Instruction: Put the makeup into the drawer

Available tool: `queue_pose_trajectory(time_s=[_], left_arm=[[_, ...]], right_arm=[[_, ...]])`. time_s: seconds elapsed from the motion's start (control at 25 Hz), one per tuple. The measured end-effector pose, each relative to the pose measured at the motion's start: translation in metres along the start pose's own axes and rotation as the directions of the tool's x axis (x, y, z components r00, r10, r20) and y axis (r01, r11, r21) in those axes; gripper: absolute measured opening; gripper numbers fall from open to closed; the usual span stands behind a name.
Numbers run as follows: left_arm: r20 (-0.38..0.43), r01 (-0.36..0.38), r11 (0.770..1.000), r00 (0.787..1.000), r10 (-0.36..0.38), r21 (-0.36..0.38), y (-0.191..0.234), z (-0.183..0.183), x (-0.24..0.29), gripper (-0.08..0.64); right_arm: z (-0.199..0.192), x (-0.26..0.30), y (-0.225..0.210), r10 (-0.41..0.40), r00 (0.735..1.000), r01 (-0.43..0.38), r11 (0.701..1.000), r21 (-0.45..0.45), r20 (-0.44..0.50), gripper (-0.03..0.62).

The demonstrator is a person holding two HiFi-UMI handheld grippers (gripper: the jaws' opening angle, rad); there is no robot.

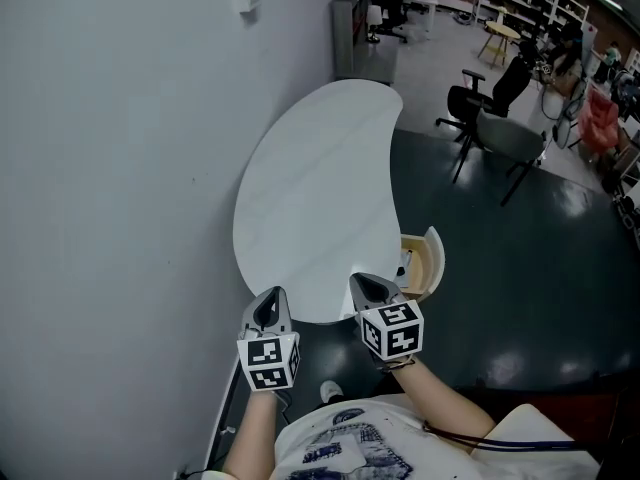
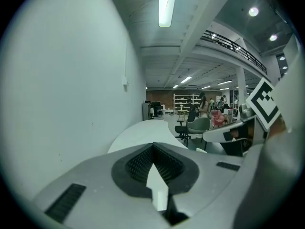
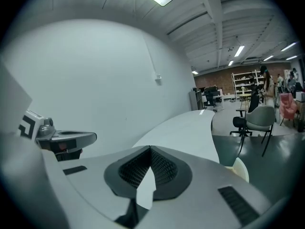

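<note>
A small dark thing (image 1: 404, 264) lies at the inner end of the open drawer (image 1: 432, 258), too small to tell whether it is the makeup. The drawer, pale wood with a rounded front, juts out from under the near right edge of the table (image 1: 320, 178), a white kidney-shaped top that stands against the wall (image 1: 120, 168). Just to the drawer's left the right gripper (image 1: 366, 282) hangs over the table's near edge, its jaws pressed together with nothing between them. The left gripper (image 1: 271, 294) is near it on the other side, at the table's near left corner, its jaws likewise closed on nothing. Both point forward along the table and slightly down, each marker cube facing the head camera. The person's forearms reach in from the bottom of the head view. Beyond the table the dark floor (image 1: 500, 298) carries two chairs (image 1: 495, 128), with shelving further off.
</note>
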State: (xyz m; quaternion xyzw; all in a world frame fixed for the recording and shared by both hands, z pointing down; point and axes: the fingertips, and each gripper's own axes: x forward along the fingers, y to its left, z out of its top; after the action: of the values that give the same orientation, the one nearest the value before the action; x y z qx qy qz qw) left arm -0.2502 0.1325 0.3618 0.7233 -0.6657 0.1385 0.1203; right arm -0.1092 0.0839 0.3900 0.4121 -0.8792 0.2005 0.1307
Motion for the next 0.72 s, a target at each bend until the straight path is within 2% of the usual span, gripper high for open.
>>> queue_pose_trajectory(time_s=[0.28, 0.72], left_arm=[[0.038, 0.023, 1.000, 0.999, -0.023, 0.010, 0.020, 0.004, -0.024, 0.048], [0.050, 0.056, 0.998, 0.997, -0.057, 0.015, 0.023, 0.009, -0.032, 0.048]], right_arm=[[0.002, -0.002, 0.041, 0.006, 1.000, -0.006, 1.000, -0.025, 0.010, 0.021], [0.008, -0.008, 0.055, -0.021, 1.000, 0.022, 0.999, -0.038, 0.018, 0.020]])
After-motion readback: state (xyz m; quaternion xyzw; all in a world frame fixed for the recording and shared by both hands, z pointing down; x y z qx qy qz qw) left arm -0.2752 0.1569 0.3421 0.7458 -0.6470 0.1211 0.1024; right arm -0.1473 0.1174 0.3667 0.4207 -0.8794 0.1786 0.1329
